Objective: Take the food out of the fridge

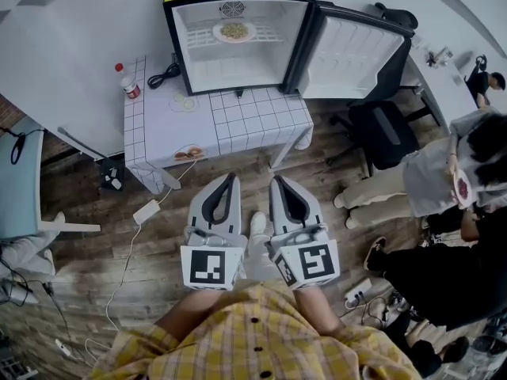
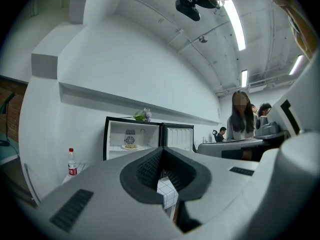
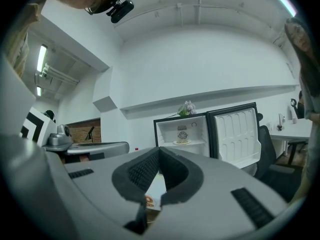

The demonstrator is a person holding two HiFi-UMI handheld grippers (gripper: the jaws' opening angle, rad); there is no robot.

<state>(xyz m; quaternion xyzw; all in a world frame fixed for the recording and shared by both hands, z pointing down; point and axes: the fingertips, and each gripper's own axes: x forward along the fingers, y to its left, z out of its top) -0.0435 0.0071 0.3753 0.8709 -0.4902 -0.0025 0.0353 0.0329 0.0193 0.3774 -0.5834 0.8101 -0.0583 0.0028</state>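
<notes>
1. Fridge (image 1: 238, 76): upper centre of the head view, at the far end of the white gridded worktop (image 1: 253, 121). Its door (image 1: 356, 54) is swung fully open to the right.
2. Plate of food (image 1: 234, 31): on the upper wire shelf inside the fridge, toward the back, not yet touched. The rest of the interior looks bare.
3. Left tool (image 1: 232, 178): lower centre of the head view, aimed at the fridge. The jaws are closed together with nothing between them, well apart from the plate.
4. Right tool (image 1: 277, 182): just beside the left one, on the same heading. The jaws are closed together and empty.
5. Other worktop items, both outside the fridge: a red-capped bottle (image 1: 125, 81) at the far left corner and a small dish with browned pieces (image 1: 188, 153) at the near edge.
6. Progress, as judged: the door is open. The reach in, the grasp and the lift-out are all left to do. Both tools stand over the floor, short of the worktop.
7. Requirement, as judged: a tool must open its jaws before it can take the plate rim.
</notes>
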